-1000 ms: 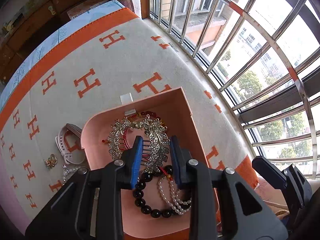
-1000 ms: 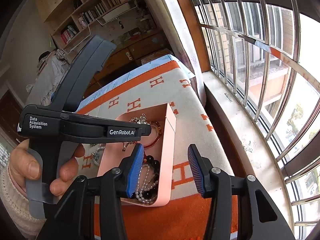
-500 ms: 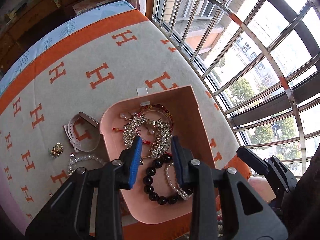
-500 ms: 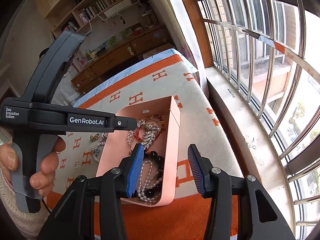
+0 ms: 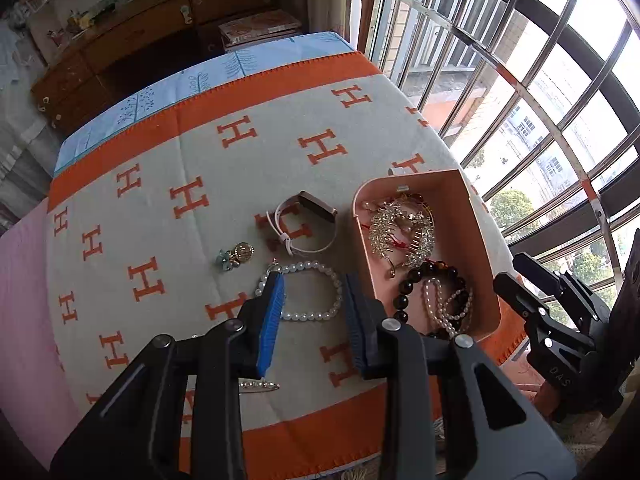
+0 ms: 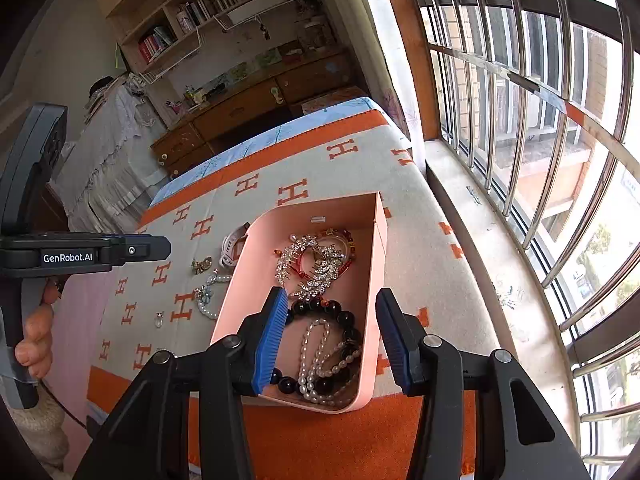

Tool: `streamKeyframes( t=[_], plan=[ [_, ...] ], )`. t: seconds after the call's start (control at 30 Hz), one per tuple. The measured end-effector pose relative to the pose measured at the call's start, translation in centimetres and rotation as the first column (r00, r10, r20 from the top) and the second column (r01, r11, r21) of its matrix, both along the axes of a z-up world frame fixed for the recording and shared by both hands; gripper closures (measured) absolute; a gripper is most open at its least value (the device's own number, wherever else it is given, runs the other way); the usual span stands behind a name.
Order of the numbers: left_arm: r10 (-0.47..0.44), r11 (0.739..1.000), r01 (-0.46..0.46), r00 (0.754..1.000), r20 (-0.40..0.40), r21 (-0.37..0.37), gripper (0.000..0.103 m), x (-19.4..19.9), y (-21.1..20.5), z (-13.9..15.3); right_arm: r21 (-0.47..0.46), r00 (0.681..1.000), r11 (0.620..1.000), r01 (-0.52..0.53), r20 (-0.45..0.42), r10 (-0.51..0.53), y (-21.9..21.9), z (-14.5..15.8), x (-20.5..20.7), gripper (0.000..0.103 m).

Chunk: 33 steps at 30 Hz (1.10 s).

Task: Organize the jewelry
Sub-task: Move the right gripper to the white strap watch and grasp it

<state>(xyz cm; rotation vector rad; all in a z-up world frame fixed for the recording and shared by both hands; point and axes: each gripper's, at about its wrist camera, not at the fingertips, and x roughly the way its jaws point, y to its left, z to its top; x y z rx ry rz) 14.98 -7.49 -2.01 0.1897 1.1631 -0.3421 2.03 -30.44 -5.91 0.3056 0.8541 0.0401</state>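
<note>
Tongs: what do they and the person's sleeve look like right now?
Both tongs, left and right, have black angular bodies, silver screws and ribbed blue pads. The left handle carries white "GenRobot.AI" lettering and a grey trigger. A cream knitted sleeve covers the left wrist.

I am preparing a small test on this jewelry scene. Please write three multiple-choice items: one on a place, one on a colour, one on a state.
1. Where does the dark bead bracelet lie?
A. in the pink box
B. on the blanket
C. on the windowsill

2. What colour are the H letters on the blanket?
A. blue
B. orange
C. green

3. What do the left tongs hold?
A. the watch
B. the brooch
C. nothing

Key: 1 A, it rests inside the box beside a pearl string. 2 B, the letters match the orange border. 3 C, the pads stand apart above the pearl bracelet, which lies flat on the blanket.
</note>
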Motion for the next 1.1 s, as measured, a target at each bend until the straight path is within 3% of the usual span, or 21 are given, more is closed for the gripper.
streamKeyframes(
  t=[0.33, 0.67, 0.83, 1.1],
  plan=[
    [0.145, 0.989, -0.147, 0.988, 0.060, 0.024, 0.076, -1.5, 10.1, 2.7, -0.058, 0.994, 0.992, -0.109, 0.012, 0.110, 4.5, 3.1, 1.9, 0.056],
    [0.196, 0.981, -0.196, 0.977, 0.081, -0.014, 0.076, -1.9, 14.9, 3.8, -0.088, 0.961, 0.957, -0.275, -0.066, 0.270, 11.4, 6.9, 8.5, 0.056],
    [0.192, 0.981, -0.191, 0.981, 0.038, -0.029, 0.076, -1.1, 15.4, 1.9, -0.081, 0.935, 0.942, -0.325, -0.177, 0.307, 15.0, 5.2, 13.4, 0.057],
    [0.154, 0.987, -0.157, 0.987, -0.054, -0.037, 0.076, 0.8, 15.0, -2.9, -0.077, 0.886, 0.935, -0.347, -0.353, 0.300, 18.3, -0.8, 19.4, 0.066]
  ],
)
